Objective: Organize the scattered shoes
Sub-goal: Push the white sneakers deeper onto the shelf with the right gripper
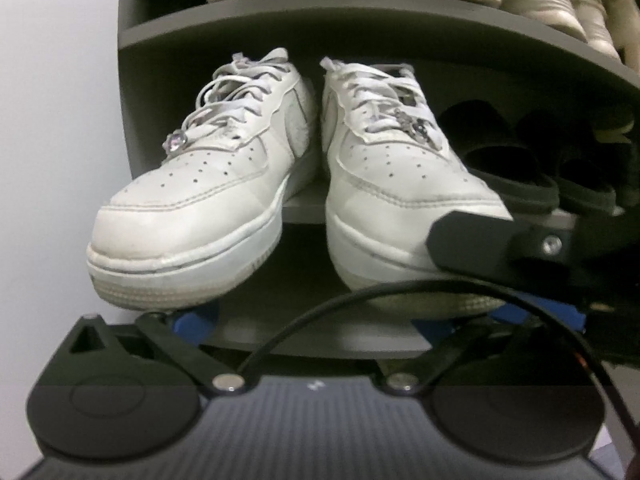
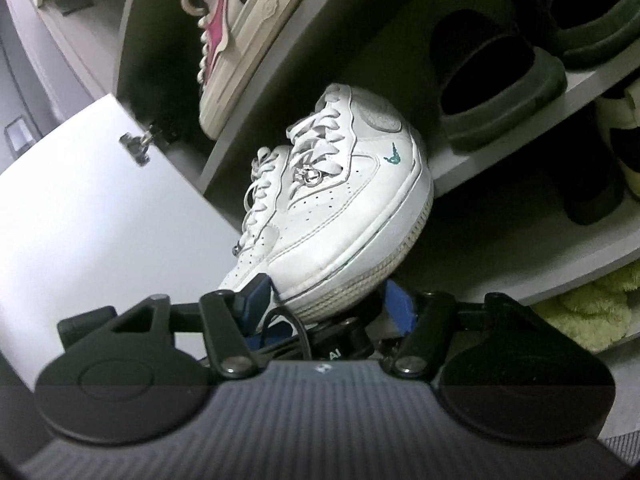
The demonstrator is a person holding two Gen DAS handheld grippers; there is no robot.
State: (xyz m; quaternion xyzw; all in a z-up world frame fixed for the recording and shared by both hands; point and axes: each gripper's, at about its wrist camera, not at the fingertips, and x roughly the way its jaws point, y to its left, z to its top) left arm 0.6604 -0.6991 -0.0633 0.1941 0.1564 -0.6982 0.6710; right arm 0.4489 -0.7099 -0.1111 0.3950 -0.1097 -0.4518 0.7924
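White sneakers (image 1: 280, 184) stand as a pair at the left end of a grey cabinet shelf (image 1: 304, 204), toes overhanging its front edge. Left tool (image 1: 316, 316) sits beneath the toes with blue fingers (image 1: 194, 322) spread, gripping nothing visibly. Right tool (image 2: 324, 304) brackets the nearer sneaker's toe; contact unclear. Black slippers (image 1: 516, 168) sit beside them.

Two white sneakers stand side by side on a grey shelf (image 1: 304, 210), toes sticking out over its front edge. The left sneaker (image 1: 200, 200) and the right sneaker (image 1: 400, 192) are laced, with small holes on the toe and a little shiny charm on the laces. The soles look a bit dirty. In the right wrist view the nearer sneaker (image 2: 352, 216) shows a small green logo near the heel.
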